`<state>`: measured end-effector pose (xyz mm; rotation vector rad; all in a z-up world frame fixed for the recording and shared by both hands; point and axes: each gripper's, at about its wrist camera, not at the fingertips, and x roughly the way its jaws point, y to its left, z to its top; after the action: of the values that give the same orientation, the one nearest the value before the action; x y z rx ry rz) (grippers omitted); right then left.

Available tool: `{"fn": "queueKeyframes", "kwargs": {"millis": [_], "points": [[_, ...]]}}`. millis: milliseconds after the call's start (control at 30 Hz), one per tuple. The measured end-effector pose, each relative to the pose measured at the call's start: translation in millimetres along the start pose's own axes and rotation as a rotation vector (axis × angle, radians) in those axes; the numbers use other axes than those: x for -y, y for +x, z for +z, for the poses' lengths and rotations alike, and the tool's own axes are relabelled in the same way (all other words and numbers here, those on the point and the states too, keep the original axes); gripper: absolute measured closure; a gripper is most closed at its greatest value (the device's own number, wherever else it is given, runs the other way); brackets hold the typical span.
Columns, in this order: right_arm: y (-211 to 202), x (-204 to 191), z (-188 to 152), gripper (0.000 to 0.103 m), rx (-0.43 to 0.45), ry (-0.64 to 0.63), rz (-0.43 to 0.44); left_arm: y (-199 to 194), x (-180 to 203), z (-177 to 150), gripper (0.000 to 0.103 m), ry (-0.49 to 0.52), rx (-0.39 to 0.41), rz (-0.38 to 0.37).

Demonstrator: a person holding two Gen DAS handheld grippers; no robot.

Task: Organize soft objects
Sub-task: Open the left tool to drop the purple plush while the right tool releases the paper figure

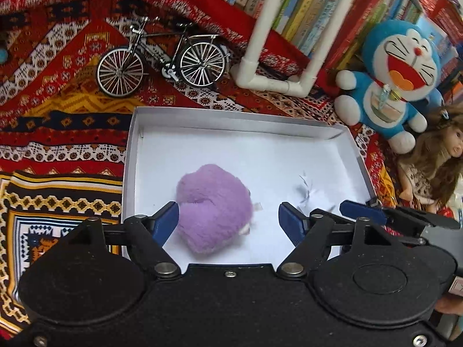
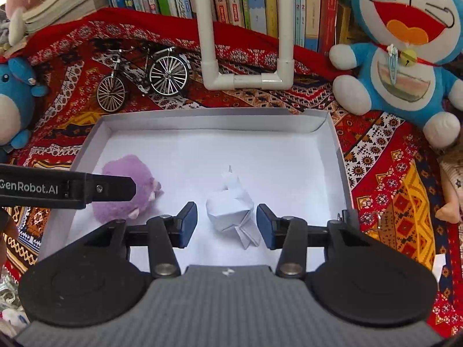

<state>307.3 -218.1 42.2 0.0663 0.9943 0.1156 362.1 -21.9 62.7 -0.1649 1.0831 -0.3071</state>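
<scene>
- In the white box (image 2: 335, 144): purple plush (image 2: 127, 190) lying at its left side, white folded-paper figure (image 2: 231, 202) near the middle.
- Left gripper (image 1: 228, 222) spread wide around the plush, gripping nothing.
- Right gripper (image 2: 227, 222) wide open astride the paper figure, not clamping it.
</scene>
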Motion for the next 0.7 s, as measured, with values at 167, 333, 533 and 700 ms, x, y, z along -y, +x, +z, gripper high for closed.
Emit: {"fn": "queueKeyframes", "kwargs": {"millis": [167,333,533,700], "points": [[-19,-6,-5,0.037,0.034,-0.028,0.006,-19,11,-13,0.028,0.055,0.031,0.015],[-40,-9,-13,0.025,0.065,-0.050,0.006,-45,17,-27,0.024,0.078,0.080,0.020],[-66,-7,-26,0.018,0.120,-0.053,0.023,-75,26,-45,0.019,0.105,0.136,0.012],[-90,-3,-36,0.015,0.160,-0.052,0.042,-103,30,-60,0.018,0.147,0.180,-0.001]]}}
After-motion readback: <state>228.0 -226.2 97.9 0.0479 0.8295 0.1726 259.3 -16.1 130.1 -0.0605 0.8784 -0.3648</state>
